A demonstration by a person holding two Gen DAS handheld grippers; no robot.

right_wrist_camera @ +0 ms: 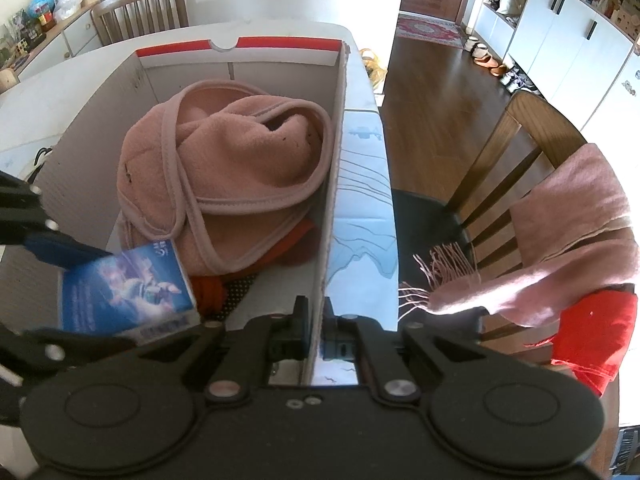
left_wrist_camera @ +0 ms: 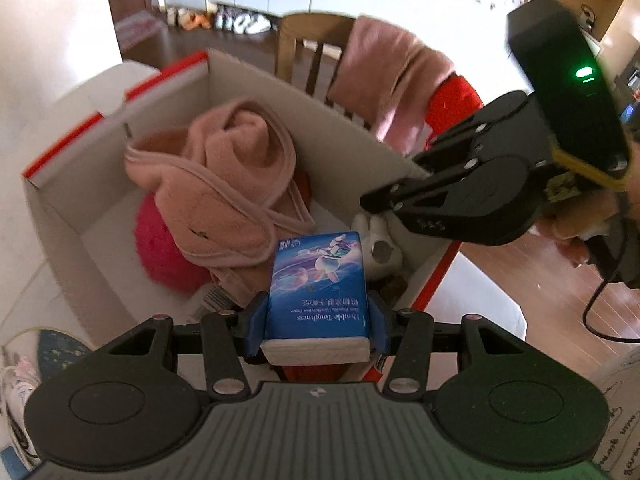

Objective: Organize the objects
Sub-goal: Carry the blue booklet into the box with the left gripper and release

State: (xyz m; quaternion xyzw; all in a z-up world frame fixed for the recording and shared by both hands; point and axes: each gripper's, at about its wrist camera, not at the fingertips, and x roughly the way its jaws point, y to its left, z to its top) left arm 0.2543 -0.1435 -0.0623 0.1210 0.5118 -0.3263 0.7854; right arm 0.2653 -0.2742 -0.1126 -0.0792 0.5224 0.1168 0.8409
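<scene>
One cardboard box (left_wrist_camera: 248, 80) with red-edged flaps stands on the white worktop (left_wrist_camera: 24, 240), and two pairs of tongs work at it. The left tongs (left_wrist_camera: 318, 332) pinch one blue tissue pack (left_wrist_camera: 320, 280) by its sides between blue pads, the pack held over the near end of the box, above the clothes and not resting on them. The right tongs (right_wrist_camera: 316, 340) are pressed together on the box's side wall (right_wrist_camera: 334, 200), one finger inside and one outside. In the box lie one pink fleece garment (left_wrist_camera: 224, 192) bundled in the middle and one bright pink fuzzy thing (left_wrist_camera: 164, 252) half under it. Only the left wrist view shows that fuzzy thing, along with one white plush toy (left_wrist_camera: 380, 248) at the box's near corner below the other tongs, the green light on that tool, a row of shoes (left_wrist_camera: 224, 20) far off on the floor, and a sneaker (left_wrist_camera: 16, 380) at the lower left edge. Only the right wrist view shows orange-red cloth (right_wrist_camera: 296, 240) and a strip of black dotted fabric (right_wrist_camera: 236, 292) tucked under the fleece, the printed outer face of the box wall, and two wooden chairs: one (right_wrist_camera: 140, 8) behind the worktop, one (right_wrist_camera: 520, 152) beside it with a dark seat. That nearer chair carries one pink fringed scarf (right_wrist_camera: 560, 248) and one red cloth (right_wrist_camera: 592, 332); the left view shows the same chair back with both draped over it.
</scene>
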